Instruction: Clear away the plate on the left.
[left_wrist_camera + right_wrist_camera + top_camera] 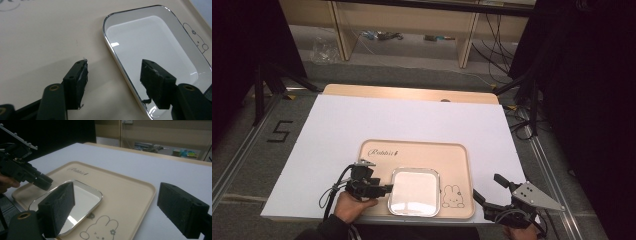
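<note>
From the high view, a beige tray (417, 150) printed with a rabbit drawing (453, 196) sits on a white sheet (362, 120) that covers the table. A small square metal plate (414, 192) with a shiny rim lies flat in the tray's near half, just left of the rabbit. The left gripper (388, 188) comes in from the lower left, held by a hand (352, 204), and its tips sit right at the plate's left edge. The right gripper (486, 188) rests at the near right corner of the sheet, beside the tray and well apart from the plate, with the grey three-cornered plate on top of it.

In the left gripper view, the two black jaws stand apart on either side of the plate's (155, 47) rim: one over the bare tray (50, 37), the other over the plate's white inside. Neither pad presses on the rim, so the plate is released and rests flat on the tray.

In the right gripper view, the jaws stand wide apart with nothing between them. Beyond them lie the tray (125, 192), the plate (82, 197) and the rabbit drawing (100, 228), and the left gripper (46, 182) shows farther off at the plate's far edge
</note>
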Motion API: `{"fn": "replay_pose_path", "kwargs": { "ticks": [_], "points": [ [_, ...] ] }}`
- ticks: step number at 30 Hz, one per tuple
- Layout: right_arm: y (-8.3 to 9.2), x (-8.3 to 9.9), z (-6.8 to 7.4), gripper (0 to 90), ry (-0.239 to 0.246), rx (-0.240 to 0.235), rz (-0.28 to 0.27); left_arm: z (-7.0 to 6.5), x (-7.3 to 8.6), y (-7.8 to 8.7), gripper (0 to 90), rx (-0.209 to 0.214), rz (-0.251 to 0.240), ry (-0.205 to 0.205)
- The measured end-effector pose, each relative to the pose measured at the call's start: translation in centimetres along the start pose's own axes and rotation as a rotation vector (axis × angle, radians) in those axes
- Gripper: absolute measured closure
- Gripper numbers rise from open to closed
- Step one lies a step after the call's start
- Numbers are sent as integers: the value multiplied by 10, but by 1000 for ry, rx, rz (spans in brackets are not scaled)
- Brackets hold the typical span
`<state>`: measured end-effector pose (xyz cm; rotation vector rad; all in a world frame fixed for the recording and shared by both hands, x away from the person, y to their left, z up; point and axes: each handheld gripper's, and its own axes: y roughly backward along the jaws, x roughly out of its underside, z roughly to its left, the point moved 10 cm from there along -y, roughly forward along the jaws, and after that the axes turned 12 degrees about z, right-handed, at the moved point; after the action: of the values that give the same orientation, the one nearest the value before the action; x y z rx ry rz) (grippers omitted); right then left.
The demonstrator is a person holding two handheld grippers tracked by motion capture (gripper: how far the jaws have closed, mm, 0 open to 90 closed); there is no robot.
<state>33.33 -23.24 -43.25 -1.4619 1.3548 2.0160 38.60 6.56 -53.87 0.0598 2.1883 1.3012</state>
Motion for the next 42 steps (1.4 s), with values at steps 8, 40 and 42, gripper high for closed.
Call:
{"fn": "replay_pose_path", "kwargs": {
  "ticks": [8, 40, 42],
  "points": [
    [1, 1, 2, 152, -23, -8, 14, 8, -6, 17, 272, -6, -81, 7],
    [0, 0, 1, 152, -7, -9, 1, 15, -12, 68, 156, -13, -321, -24],
    [0, 0, 1, 152, -6, -9, 3, 15, -11, 72, 156, -19, -328, -25]
  ]
}}
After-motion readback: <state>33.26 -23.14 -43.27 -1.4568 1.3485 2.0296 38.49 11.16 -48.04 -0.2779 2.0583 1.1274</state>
